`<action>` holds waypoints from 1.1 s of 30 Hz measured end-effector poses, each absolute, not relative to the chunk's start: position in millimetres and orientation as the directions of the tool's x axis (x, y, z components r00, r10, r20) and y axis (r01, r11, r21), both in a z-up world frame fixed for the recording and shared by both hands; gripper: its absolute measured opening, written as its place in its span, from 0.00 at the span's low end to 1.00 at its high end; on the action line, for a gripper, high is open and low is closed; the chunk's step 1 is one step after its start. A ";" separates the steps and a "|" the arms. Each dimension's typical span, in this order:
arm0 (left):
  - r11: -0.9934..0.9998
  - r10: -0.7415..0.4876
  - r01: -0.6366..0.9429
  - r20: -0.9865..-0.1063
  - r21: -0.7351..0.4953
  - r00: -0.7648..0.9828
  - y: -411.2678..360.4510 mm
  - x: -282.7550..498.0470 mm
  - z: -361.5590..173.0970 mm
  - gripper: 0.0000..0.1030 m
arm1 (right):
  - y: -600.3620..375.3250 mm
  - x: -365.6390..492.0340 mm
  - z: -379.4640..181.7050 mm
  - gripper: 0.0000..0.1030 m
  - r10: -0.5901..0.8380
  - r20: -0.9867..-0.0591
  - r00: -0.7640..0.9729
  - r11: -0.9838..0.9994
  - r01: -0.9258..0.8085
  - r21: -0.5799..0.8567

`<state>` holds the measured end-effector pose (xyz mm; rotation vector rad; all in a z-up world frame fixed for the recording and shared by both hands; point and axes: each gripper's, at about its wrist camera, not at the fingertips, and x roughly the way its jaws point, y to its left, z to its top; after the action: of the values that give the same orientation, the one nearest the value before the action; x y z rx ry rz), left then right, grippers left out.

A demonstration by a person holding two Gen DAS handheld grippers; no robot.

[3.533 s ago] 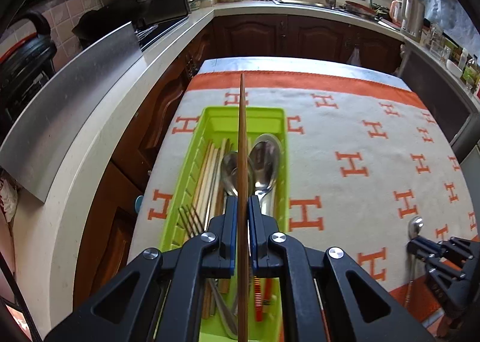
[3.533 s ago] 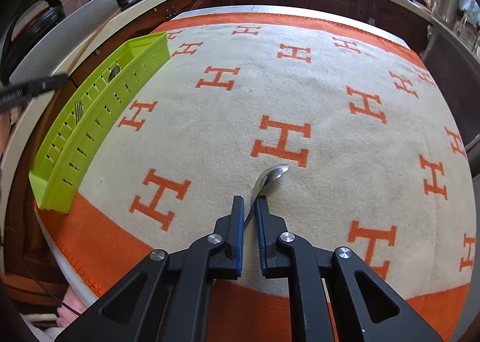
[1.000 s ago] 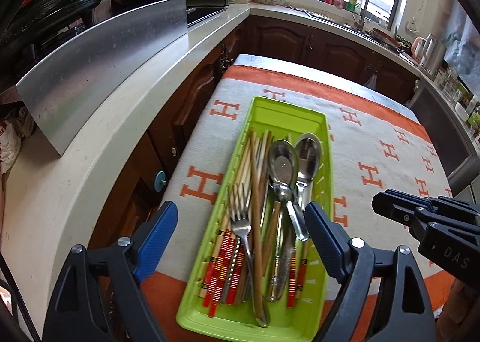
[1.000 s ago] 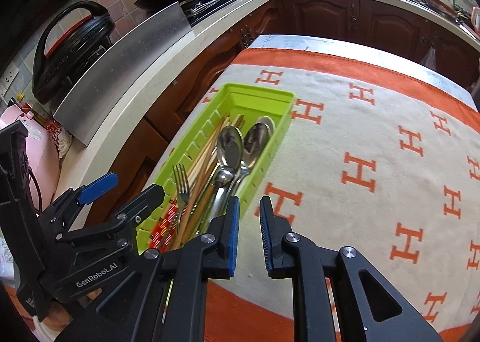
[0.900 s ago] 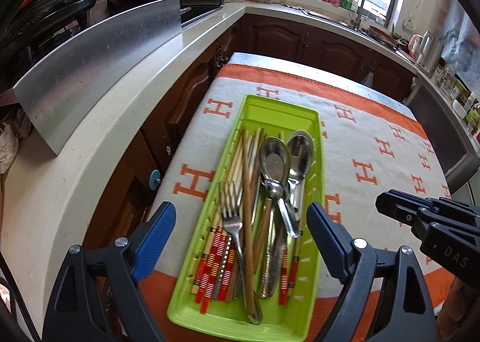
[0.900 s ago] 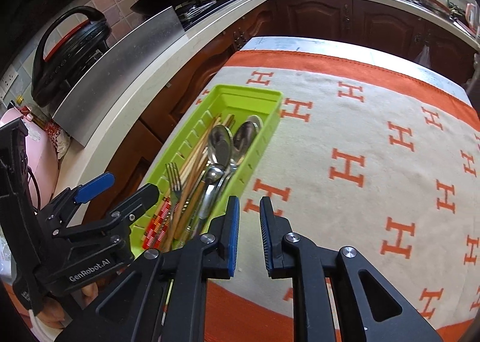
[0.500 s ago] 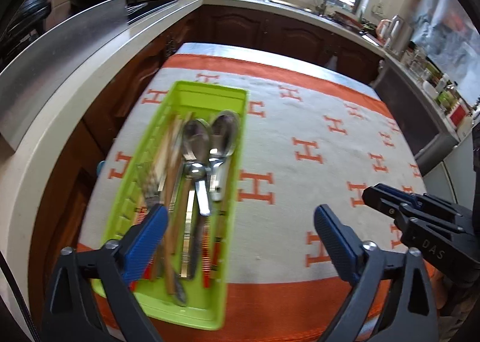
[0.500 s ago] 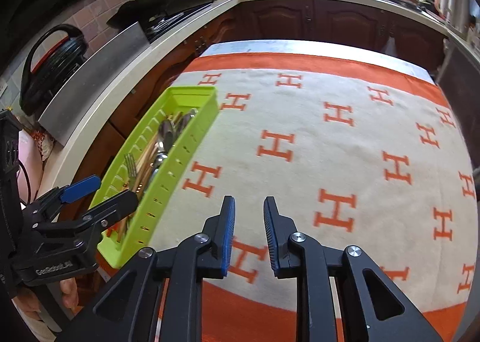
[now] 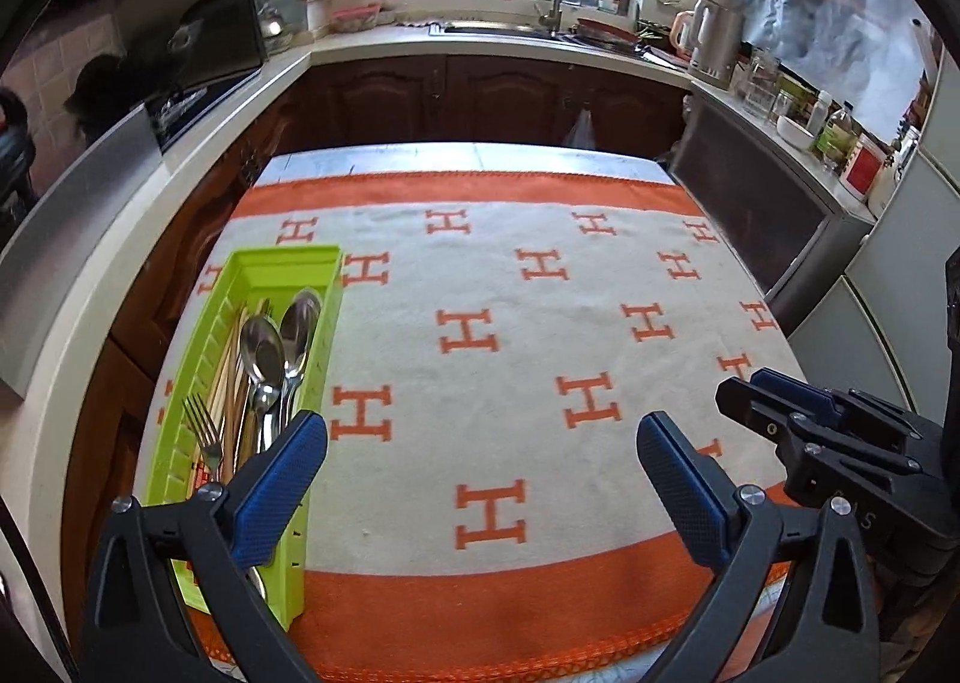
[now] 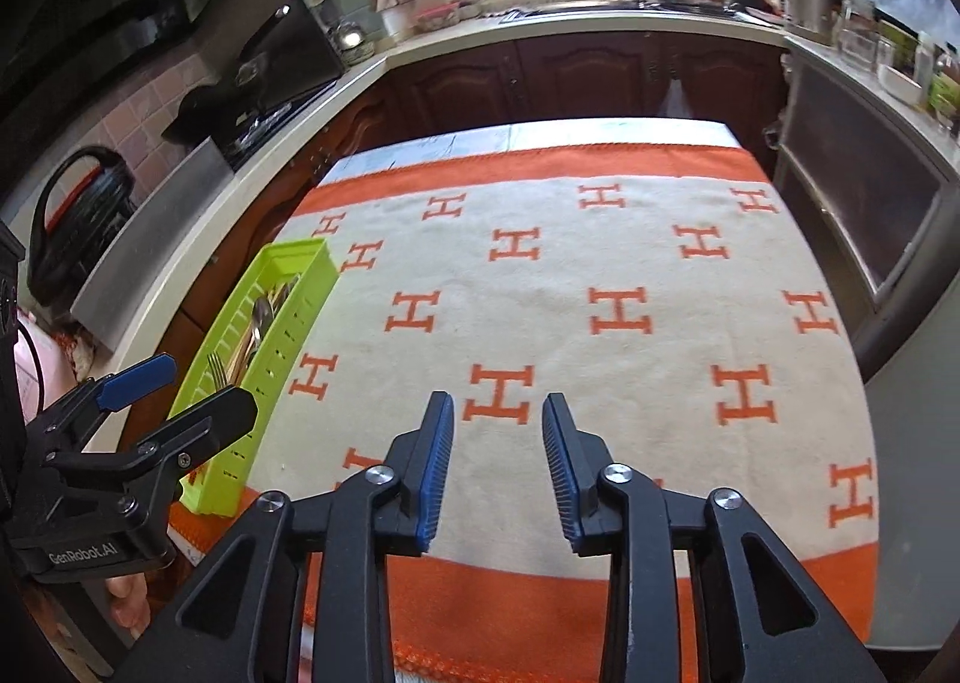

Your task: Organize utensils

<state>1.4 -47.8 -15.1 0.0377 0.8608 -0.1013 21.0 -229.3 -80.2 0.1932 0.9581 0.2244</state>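
Both the left hand-held gripper (image 9: 480, 455) and the right hand-held gripper (image 10: 497, 467) hang released and empty above the blanket-covered surface (image 9: 540, 323). The utensils (image 9: 264, 365) lie in the green tray (image 9: 198, 335) at the near-left edge; a careless nudge could tip it off. Nothing else sits on the blanket (image 10: 600, 335).

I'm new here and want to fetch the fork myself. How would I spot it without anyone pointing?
Find the table under the cream blanket patterned with orange H shapes; a lime-green tray sits along its left edge. The fork lies at the tray's near end, left of two shiny spoons, the only piece with tines.
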 end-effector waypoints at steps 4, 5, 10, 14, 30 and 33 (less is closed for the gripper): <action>0.992 -0.072 0.123 -0.731 0.016 0.678 -67.0 -1.4 4.9 0.99 | -243.7 12.6 -60.7 0.38 0.257 -0.759 0.598 0.961 -0.072 0.268; 0.992 -0.073 0.122 -0.725 0.016 0.685 -70.3 -2.0 9.0 0.99 | -247.1 10.7 -55.3 0.41 0.256 -0.751 0.608 0.960 -0.067 0.273; 0.995 -0.060 0.099 -0.706 0.015 0.706 -77.3 -5.2 22.0 0.99 | -251.3 1.5 -30.5 0.50 0.223 -0.719 0.658 0.967 -0.053 0.251; 0.998 -0.049 0.069 -0.707 0.000 0.705 -73.3 -5.6 23.3 0.99 | -252.1 -3.0 -21.2 0.51 0.227 -0.712 0.665 0.964 -0.049 0.263; 0.998 0.028 0.019 -0.688 0.061 0.725 -73.9 -15.3 19.0 0.99 | -246.3 -5.1 -28.6 0.52 0.193 -0.743 0.641 0.972 -0.023 0.233; 0.998 0.029 0.018 -0.690 0.062 0.723 -73.8 -15.0 18.6 0.99 | -246.1 -5.2 -29.7 0.52 0.185 -0.746 0.640 0.974 -0.017 0.226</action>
<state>-15.0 -73.8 18.6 0.0656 0.7627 0.0062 -5.2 -246.1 -29.7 0.2058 0.8703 0.1160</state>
